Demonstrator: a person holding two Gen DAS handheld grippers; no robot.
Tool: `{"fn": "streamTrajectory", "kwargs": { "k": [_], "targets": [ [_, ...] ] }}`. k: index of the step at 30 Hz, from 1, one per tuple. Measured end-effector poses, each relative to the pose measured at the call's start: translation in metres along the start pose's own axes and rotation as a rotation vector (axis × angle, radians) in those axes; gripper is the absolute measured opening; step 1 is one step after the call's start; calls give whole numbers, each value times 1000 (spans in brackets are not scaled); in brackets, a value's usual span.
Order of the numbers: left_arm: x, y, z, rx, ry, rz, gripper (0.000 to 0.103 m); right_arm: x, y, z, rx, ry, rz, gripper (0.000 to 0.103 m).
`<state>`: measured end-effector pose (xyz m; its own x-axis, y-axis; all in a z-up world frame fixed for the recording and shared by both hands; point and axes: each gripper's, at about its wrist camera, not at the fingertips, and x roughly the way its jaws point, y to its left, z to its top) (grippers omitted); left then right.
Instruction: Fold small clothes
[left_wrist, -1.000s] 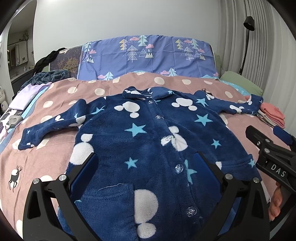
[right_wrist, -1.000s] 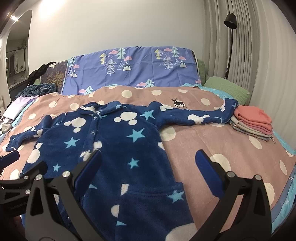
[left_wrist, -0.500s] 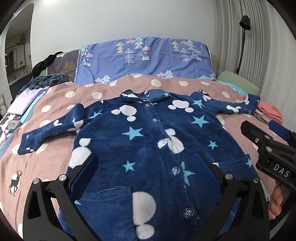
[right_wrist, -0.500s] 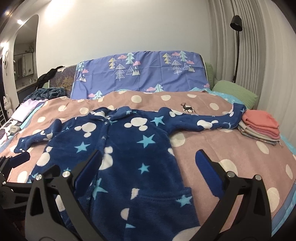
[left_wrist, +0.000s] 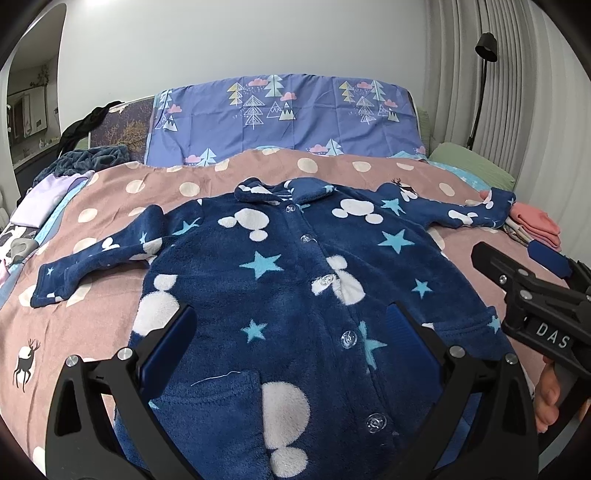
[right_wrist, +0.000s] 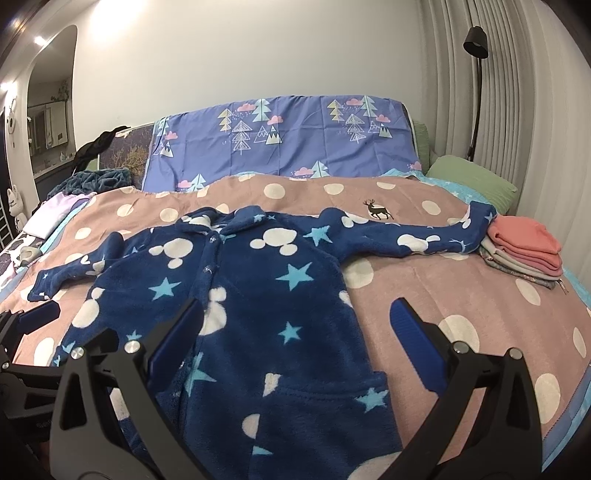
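A navy fleece child's jacket (left_wrist: 295, 280) with stars and white mouse shapes lies flat and buttoned on the pink dotted blanket (left_wrist: 110, 192), sleeves spread out to both sides. It also shows in the right wrist view (right_wrist: 266, 295). My left gripper (left_wrist: 291, 336) is open and empty above the jacket's lower front. My right gripper (right_wrist: 295, 332) is open and empty above the jacket's right hem; it also shows at the right edge of the left wrist view (left_wrist: 517, 273). The left gripper shows at the left edge of the right wrist view (right_wrist: 26, 332).
A stack of folded pink and grey clothes (right_wrist: 524, 251) sits at the right by the sleeve end. A blue tree-print pillow (right_wrist: 280, 140) stands at the head of the bed. More clothes (left_wrist: 48, 195) lie at the far left. A floor lamp (right_wrist: 476, 74) stands at the right.
Both grippers have risen and pulled back a little from the jacket, staying open. The jacket has not moved.
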<state>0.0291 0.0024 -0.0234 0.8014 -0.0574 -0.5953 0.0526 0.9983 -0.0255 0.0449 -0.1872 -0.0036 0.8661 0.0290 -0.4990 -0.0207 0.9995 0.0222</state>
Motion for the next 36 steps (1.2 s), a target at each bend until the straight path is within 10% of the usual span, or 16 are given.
{"fn": "streamTrajectory", "kwargs": {
  "k": [36],
  "targets": [
    [43, 20, 4, -74, 165, -22, 102, 43, 12, 9, -35, 114, -75, 101]
  ]
}}
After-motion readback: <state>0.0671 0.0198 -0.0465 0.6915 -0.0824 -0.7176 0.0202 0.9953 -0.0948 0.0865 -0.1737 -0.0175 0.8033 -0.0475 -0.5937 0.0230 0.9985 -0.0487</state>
